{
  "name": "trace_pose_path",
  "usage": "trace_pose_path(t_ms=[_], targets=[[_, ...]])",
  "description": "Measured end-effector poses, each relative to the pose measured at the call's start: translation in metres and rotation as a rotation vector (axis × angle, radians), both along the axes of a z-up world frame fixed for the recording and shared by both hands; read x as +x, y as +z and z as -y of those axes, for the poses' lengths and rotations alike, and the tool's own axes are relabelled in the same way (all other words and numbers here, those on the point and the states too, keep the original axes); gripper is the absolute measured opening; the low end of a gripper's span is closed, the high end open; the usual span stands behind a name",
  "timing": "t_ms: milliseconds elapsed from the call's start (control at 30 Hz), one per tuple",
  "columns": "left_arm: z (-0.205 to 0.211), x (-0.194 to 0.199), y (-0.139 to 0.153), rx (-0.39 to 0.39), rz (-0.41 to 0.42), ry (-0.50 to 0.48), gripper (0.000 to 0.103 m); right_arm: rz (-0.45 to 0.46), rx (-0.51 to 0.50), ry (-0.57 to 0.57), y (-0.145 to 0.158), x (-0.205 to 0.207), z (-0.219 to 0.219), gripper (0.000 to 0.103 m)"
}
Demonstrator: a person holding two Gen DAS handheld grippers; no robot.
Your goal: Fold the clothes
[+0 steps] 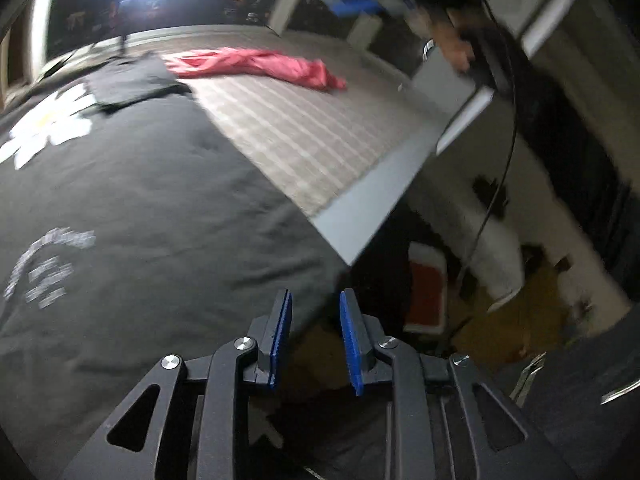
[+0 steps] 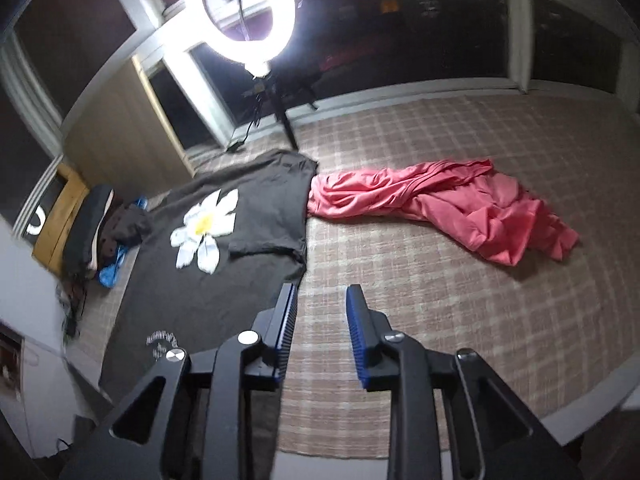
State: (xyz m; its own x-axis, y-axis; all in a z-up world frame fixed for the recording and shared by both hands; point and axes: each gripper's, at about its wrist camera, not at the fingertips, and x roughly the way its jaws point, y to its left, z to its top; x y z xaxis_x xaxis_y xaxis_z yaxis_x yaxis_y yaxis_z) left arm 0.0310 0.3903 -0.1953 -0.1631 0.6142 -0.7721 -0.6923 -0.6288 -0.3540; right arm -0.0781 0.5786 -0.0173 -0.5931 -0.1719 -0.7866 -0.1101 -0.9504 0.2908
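T-shirt (image 2: 224,240) on rug (image 2: 440,320), hoodie (image 2: 460,208) right

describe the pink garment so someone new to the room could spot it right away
Start at the ring light standing at the far edge of the plaid rug. In front of its stand lies a dark shirt with a white daisy print; the pink garment is the crumpled heap beside it on the rug. It is the only bright, unflattened piece there.

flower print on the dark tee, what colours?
White petals, yellow centre on the flower print; clearest in the right wrist view.
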Motion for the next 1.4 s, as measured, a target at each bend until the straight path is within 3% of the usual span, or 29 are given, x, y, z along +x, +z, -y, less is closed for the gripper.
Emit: trace_pose_path(t_ms=[200,300,467,533,600,800,867,967,1067,1100,1167,1400], targets=[[-0.072,0.017,-0.029,-0.164,-0.1,0.037,0.024,0.033,-0.032,0.124,-0.03,-0.047,-0.012,0.025],[-0.086,0.02,-0.04,-0.238,-0.126,0.059,0.024,0.06,-0.118,0.164,-0.05,-0.084,-0.013,0.025],[-0.094,0.02,-0.048,-0.277,-0.138,0.109,0.024,0.075,-0.192,0.203,-0.071,-0.146,0.001,0.026],[-0.091,0.016,-0.049,-0.25,-0.125,0.145,0.021,0.081,-0.207,0.22,-0.081,-0.173,0.01,0.027],[-0.086,0.009,-0.051,-0.221,-0.095,0.186,0.001,0.113,-0.198,0.222,-0.098,-0.203,0.022,0.029],[-0.059,-0.005,-0.048,-0.061,0.038,0.314,0.001,0.23,-0.105,0.26,-0.142,-0.25,0.049,0.03],[-0.048,-0.006,-0.044,-0.019,0.06,0.352,0.001,0.257,-0.092,0.254,-0.153,-0.256,0.05,0.036],[-0.035,-0.006,-0.039,0.042,0.085,0.394,0.001,0.299,-0.106,0.259,-0.168,-0.263,0.053,0.037],[-0.028,-0.003,-0.035,0.071,0.083,0.413,0.001,0.279,-0.069,0.27,-0.164,-0.264,0.058,0.037],[-0.027,-0.001,-0.033,0.088,0.082,0.416,0.001,0.274,-0.054,0.275,-0.163,-0.264,0.06,0.035],[-0.023,0.001,-0.033,0.123,0.096,0.43,0.001,0.261,-0.037,0.291,-0.159,-0.263,0.063,0.005],[-0.006,0.004,-0.031,0.202,0.115,0.47,0.001,0.208,-0.066,0.27,-0.136,-0.263,0.064,0.005]])
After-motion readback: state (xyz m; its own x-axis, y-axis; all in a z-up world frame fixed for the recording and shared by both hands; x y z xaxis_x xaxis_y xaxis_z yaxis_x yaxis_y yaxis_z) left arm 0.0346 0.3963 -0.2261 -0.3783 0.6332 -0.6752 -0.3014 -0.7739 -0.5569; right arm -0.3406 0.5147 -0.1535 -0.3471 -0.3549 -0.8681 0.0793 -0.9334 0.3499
